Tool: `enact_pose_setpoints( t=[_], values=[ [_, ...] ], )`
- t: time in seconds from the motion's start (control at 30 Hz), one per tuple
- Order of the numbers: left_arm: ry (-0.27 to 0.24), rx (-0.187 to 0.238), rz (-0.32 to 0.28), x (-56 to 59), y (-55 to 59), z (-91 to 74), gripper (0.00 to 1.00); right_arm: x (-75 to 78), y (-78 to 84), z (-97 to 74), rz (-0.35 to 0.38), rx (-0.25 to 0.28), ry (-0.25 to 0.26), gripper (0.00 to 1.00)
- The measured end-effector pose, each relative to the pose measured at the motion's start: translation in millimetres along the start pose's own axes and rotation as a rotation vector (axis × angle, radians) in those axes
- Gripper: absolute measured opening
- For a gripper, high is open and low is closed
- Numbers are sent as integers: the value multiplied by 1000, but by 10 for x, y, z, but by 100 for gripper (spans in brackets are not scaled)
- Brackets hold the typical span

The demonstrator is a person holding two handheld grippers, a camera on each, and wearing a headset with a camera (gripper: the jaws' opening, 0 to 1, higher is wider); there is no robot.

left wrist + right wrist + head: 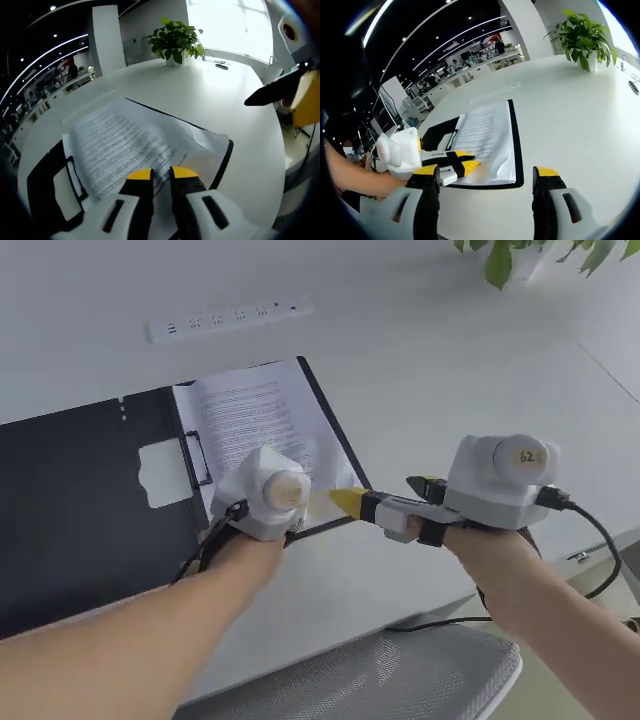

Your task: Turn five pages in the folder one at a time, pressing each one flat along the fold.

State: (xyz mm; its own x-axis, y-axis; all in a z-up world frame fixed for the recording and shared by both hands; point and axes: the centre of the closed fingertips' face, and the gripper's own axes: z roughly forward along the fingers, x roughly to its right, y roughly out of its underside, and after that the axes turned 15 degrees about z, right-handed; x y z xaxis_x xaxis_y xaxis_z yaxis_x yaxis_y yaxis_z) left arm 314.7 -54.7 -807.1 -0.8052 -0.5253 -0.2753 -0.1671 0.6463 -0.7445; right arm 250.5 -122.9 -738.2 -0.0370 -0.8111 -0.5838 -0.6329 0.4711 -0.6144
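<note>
A black folder (80,500) lies open on the white table, its printed pages (260,415) clipped to the right half. My left gripper (161,175) sits at the near right corner of the top page (125,145). Its yellow-tipped jaws are pressed almost together on the paper, which is wrinkled and raised there. In the right gripper view the left gripper (467,160) rests over that same corner. My right gripper (388,492) hovers just to the right of the folder's edge and points left. In its own view the right gripper (487,175) has its jaws wide apart with nothing between them.
A white power strip (228,318) lies beyond the folder. A potted plant (520,255) stands at the far right of the table. A mesh chair seat (380,670) sits below the table's near edge. A black cable (600,540) trails from the right gripper.
</note>
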Motion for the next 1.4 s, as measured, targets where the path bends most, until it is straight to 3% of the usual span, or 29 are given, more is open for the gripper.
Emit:
enact_pose_setpoints(
  t=[0.2, 0.73, 1.1, 1.4],
  values=[
    [-5, -3, 1, -9, 0, 0, 8, 37, 58, 136, -1, -25, 5, 71],
    [-11, -1, -21, -25, 3, 6, 7, 132, 116, 388, 48, -57, 24, 45],
    [-17, 1, -31, -27, 3, 9, 7, 202, 183, 499, 88, -91, 34, 21],
    [-18, 0, -35, -28, 4, 12, 7, 244, 193, 504, 120, -88, 53, 3]
  ],
)
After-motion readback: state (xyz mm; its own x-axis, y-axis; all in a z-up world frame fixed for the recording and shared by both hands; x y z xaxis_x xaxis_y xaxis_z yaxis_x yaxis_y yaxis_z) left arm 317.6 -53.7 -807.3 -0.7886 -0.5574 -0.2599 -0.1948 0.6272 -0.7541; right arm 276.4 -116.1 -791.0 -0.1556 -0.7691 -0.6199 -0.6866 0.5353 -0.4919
